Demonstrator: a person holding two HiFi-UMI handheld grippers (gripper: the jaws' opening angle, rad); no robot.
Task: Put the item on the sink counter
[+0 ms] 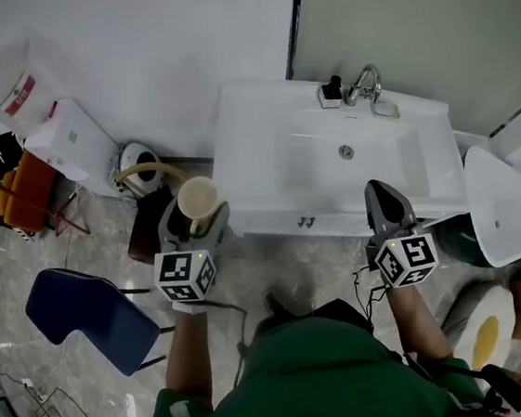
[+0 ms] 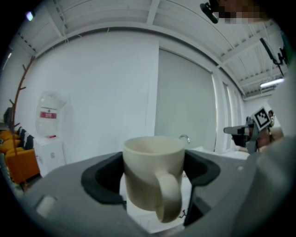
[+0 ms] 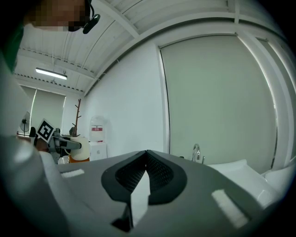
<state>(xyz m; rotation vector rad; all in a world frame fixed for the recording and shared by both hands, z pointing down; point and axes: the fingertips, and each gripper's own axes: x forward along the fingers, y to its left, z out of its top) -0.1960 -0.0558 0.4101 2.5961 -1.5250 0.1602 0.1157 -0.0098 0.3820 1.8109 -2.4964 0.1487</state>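
Note:
A cream mug (image 1: pixel 197 202) with a handle is upright between the jaws of my left gripper (image 1: pixel 194 218), which is shut on it, just off the front left corner of the white sink counter (image 1: pixel 249 185). In the left gripper view the mug (image 2: pixel 152 173) fills the middle, handle towards the camera, and the left gripper (image 2: pixel 152 180) clamps its sides. My right gripper (image 1: pixel 386 205) is shut and empty, over the counter's front edge at the right. In the right gripper view the right gripper (image 3: pixel 146 159) has its jaws pressed together.
The basin (image 1: pixel 348 160) has a chrome faucet (image 1: pixel 363 84) at the back. A water dispenser (image 1: pixel 70 140) and a kettle (image 1: pixel 136 166) stand left of the sink, a blue chair (image 1: pixel 90 316) lower left. A white toilet lid (image 1: pixel 502 208) is at the right.

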